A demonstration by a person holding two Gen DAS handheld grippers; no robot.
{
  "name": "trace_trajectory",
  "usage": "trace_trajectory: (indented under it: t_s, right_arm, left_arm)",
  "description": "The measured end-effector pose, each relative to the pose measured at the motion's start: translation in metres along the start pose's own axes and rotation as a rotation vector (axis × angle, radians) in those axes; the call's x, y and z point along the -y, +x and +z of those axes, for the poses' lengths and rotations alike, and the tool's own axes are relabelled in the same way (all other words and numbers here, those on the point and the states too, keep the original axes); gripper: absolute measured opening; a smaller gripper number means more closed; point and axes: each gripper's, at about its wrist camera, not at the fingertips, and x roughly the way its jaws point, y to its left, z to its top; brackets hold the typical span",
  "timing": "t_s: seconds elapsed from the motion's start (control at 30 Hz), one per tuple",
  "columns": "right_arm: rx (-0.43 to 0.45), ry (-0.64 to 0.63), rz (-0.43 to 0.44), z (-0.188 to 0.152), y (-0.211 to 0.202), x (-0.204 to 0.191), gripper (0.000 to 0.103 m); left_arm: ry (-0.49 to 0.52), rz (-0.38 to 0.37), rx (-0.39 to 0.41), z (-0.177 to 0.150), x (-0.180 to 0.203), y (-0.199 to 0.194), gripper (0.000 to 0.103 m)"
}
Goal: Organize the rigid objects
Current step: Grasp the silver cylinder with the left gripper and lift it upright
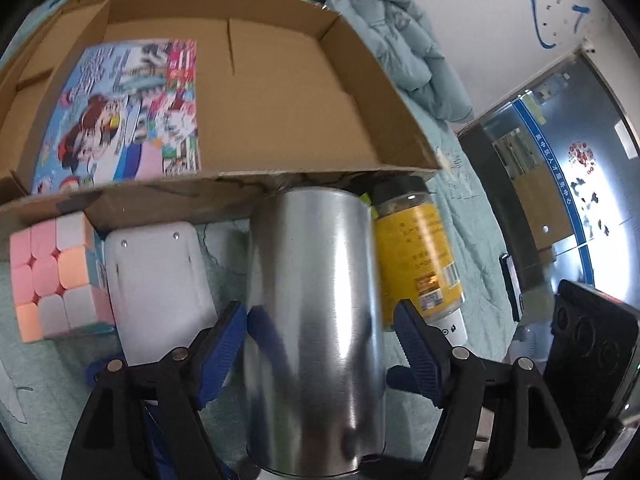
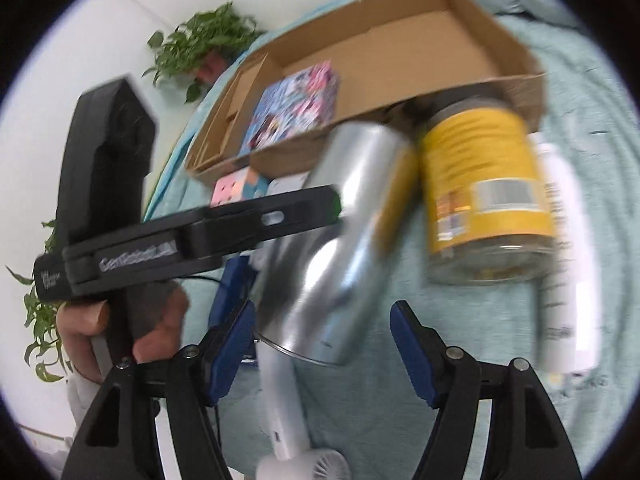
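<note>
A pale teal quilted cover spreads under everything, with a white wall and a leafy plant at the far left. A shallow cardboard box lies at the far side, open on top, with a colourful cartoon book flat inside its left half.

Just near the box's front wall stands a row of things: a pastel cube at the left, a white block beside it, then a shiny metal can, and a yellow-labelled jar with a dark lid right of the can and close against it. A white bottle lies right of the jar. A white fan lies on the cover at the near side.

The left gripper is spread around the can, one blue pad on each side; the left pad looks to touch the can, while whether the right pad touches it cannot be told. In the right wrist view the can appears tilted and lifted in that gripper, so it may be held.

The right gripper is spread wide and holds nothing; the can's lower end lies between its fingers in this view.
</note>
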Motion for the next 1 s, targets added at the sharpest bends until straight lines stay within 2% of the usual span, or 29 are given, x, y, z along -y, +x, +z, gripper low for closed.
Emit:
trace_trajectory:
  t_s: [0.2,0.27,0.37,0.5,0.73,0.87,1.0]
  right_arm:
    - [-0.036,0.067,0.015,0.014,0.046,0.007,0.090]
    - [-0.051,0.073,0.028,0.022,0.057,0.006,0.092]
    - [-0.050,0.047,-0.002,0.024,0.058,-0.004,0.093]
    - [-0.009,-0.030,-0.076,0.018,0.046,-0.021,0.092]
    - [0.158,-0.216,-0.165,0.015,-0.011,-0.066,0.090]
    - [0.230,-0.285,-0.198,0.019,-0.029,-0.083,0.090]
    - [0.254,-0.311,-0.220,0.025,-0.036,-0.086,0.090]
  left_arm:
    - [0.009,0.006,-0.077,0.004,-0.004,0.011,0.074]
    - [0.008,0.001,-0.093,0.007,-0.005,0.012,0.075]
    - [0.014,0.001,-0.082,0.004,-0.004,0.012,0.075]
    - [0.032,-0.033,-0.013,-0.013,0.001,-0.012,0.075]
    - [0.078,-0.080,0.204,-0.025,0.034,-0.083,0.075]
    - [0.109,-0.098,0.258,-0.017,0.048,-0.108,0.075]
    - [0.121,-0.106,0.271,-0.004,0.055,-0.116,0.075]
